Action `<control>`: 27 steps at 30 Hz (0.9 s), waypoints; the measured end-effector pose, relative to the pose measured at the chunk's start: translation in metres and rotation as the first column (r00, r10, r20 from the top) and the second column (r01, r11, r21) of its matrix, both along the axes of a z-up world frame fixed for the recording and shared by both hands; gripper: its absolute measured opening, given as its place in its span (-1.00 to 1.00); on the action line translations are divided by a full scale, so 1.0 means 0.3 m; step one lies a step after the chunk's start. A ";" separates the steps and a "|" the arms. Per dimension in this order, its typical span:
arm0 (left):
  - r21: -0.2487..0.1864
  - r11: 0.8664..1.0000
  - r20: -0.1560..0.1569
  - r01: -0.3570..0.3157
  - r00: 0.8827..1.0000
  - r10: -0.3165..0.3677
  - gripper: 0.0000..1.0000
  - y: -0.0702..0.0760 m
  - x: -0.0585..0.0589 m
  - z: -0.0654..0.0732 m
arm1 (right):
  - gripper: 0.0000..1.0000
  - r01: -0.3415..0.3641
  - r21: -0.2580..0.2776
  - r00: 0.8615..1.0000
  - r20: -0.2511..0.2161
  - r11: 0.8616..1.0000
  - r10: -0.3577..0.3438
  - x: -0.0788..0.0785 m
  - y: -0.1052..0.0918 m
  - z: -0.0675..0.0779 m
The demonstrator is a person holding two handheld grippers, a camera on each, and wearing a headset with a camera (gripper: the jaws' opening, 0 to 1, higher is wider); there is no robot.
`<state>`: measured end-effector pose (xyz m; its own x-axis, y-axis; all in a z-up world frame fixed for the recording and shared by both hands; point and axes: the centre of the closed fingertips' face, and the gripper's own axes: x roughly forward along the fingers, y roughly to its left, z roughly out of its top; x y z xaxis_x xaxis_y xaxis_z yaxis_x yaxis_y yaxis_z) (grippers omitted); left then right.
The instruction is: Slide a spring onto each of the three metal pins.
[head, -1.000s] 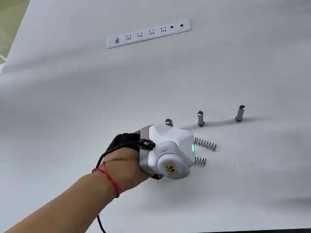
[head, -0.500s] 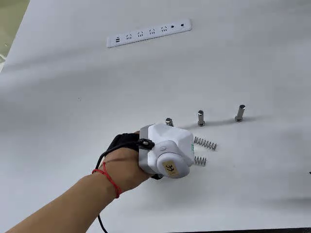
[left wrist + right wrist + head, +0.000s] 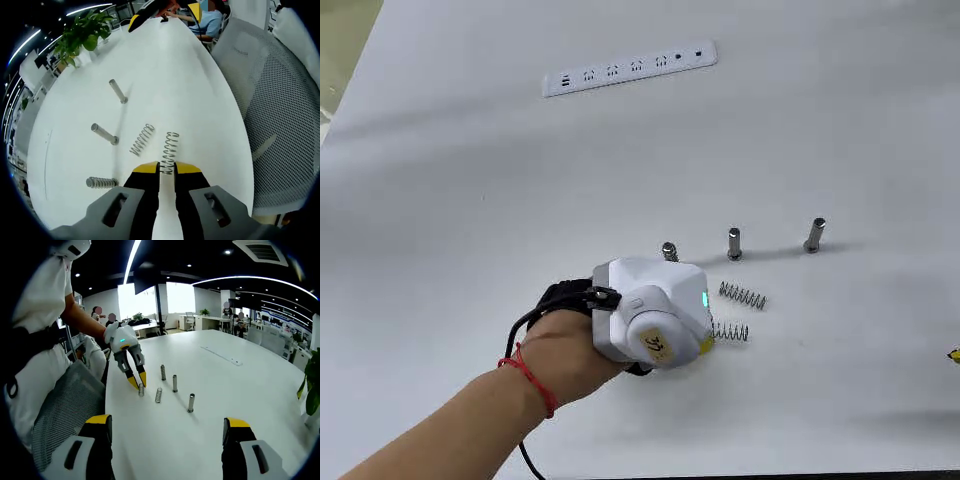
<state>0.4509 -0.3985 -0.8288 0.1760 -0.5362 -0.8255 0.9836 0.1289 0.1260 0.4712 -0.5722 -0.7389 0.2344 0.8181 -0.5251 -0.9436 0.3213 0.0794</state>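
Between the narrowed tips of your left claw (image 3: 167, 167) sits one end of a spring (image 3: 170, 145) on the surface (image 3: 200, 75); pinched or not, unclear. Expect light, squashy, rolling: grip mid-coil gently. Your right claw (image 3: 167, 425) is spread.

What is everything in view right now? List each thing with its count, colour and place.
table: one, white, under everything.
power strip: one, white, far side of the table.
metal pins: three, silver, upright in a row; the end pin nearest the hand already wears a spring.
loose springs: two, silver, lying in front of the pins.
mesh chair: one, grey, at the table's edge.
plant: one, green, beyond the table.
left gripper: white, yellow-tipped fingers either side of one loose spring's end; grip unclear.
right gripper: fingers wide apart, holding nothing.
hand: one, red string at the wrist, holding the left gripper.
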 end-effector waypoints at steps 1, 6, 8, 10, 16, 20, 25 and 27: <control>-0.016 1.000 0.002 -0.012 1.000 0.012 -0.86 -0.004 -0.001 0.012 | 0.83 -0.003 0.002 1.000 0.004 1.000 0.003 0.001 0.006 0.012; -0.128 0.988 -0.015 -0.092 0.996 0.090 -0.86 -0.033 0.007 0.075 | 0.82 -0.024 0.010 0.999 0.025 1.000 0.024 0.003 0.040 0.060; -0.182 0.975 -0.023 -0.126 0.992 0.123 -0.86 -0.047 0.014 0.112 | 0.80 -0.037 0.021 0.999 0.032 0.999 0.037 0.001 0.065 0.088; -0.237 0.959 -0.033 -0.154 0.988 0.150 -0.86 -0.066 0.020 0.153 | 0.76 -0.056 0.022 0.998 0.040 0.998 0.055 -0.001 0.091 0.115; -0.360 0.911 -0.042 -0.202 0.979 0.200 -0.86 -0.107 0.039 0.262 | 0.58 -0.106 0.026 0.993 0.063 0.994 0.104 -0.004 0.166 0.188; -0.420 0.881 -0.045 -0.217 0.975 0.218 -0.86 -0.131 0.045 0.325 | 0.33 -0.129 0.022 0.990 0.061 0.991 0.127 0.000 0.215 0.231; -0.503 0.830 -0.069 -0.241 0.968 0.239 -0.86 -0.158 0.048 0.397 | -0.02 -0.167 0.020 0.985 0.039 0.986 0.166 -0.008 0.270 0.255; -0.531 0.811 -0.075 -0.246 0.967 0.244 -0.86 -0.170 0.048 0.424 | -0.14 -0.191 0.010 0.981 0.031 0.982 0.190 -0.018 0.294 0.257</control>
